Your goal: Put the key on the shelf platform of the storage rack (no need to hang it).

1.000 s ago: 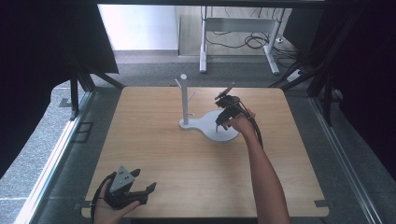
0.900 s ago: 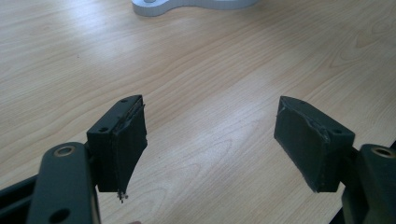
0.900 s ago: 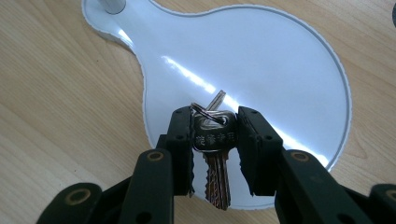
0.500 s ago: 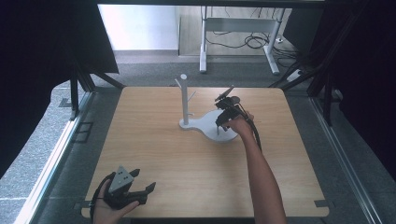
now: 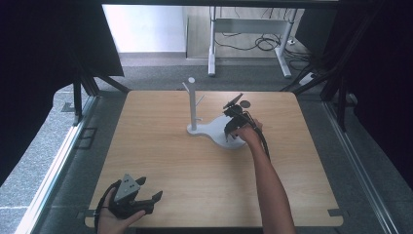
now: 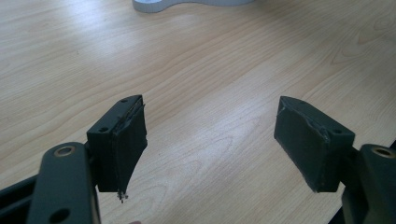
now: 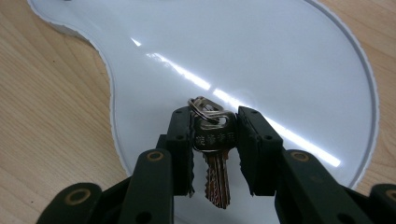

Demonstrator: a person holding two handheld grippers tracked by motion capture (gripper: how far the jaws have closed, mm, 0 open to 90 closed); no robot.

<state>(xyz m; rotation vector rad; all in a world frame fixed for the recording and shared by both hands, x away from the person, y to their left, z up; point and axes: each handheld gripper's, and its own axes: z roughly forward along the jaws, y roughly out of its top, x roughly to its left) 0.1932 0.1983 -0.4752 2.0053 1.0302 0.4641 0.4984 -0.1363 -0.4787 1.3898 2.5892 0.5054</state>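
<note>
Nearest to you, your left gripper is resting at the front left edge of the pale wooden table, cradled in your left hand. Its jaws are standing wide apart with nothing between them; in the left gripper view the bare wood grain is showing through the gap, and the black padding on the left pad is looking frayed at its lower edge.

Farther out, your right arm is reaching across the middle of the table, and your right gripper is pointing down over the round end of the white glossy pear-shaped stand base. Its jaws are closed as far as they go on the bow of a silver metal key, pinching it from both sides. The key is hanging blade-down between the pads, with a small silver split ring threaded through its head and sticking up above the jaw tips. A line of stamped characters is running across the key's bow, but they are too small for you to read. The key is hanging over the base; whether its tip is touching the surface cannot be told.

Beyond your gripper, a white upright post with short side pegs is rising from the narrow end of that base. A small dark round disc is lying on the table just behind the gripper.
</note>
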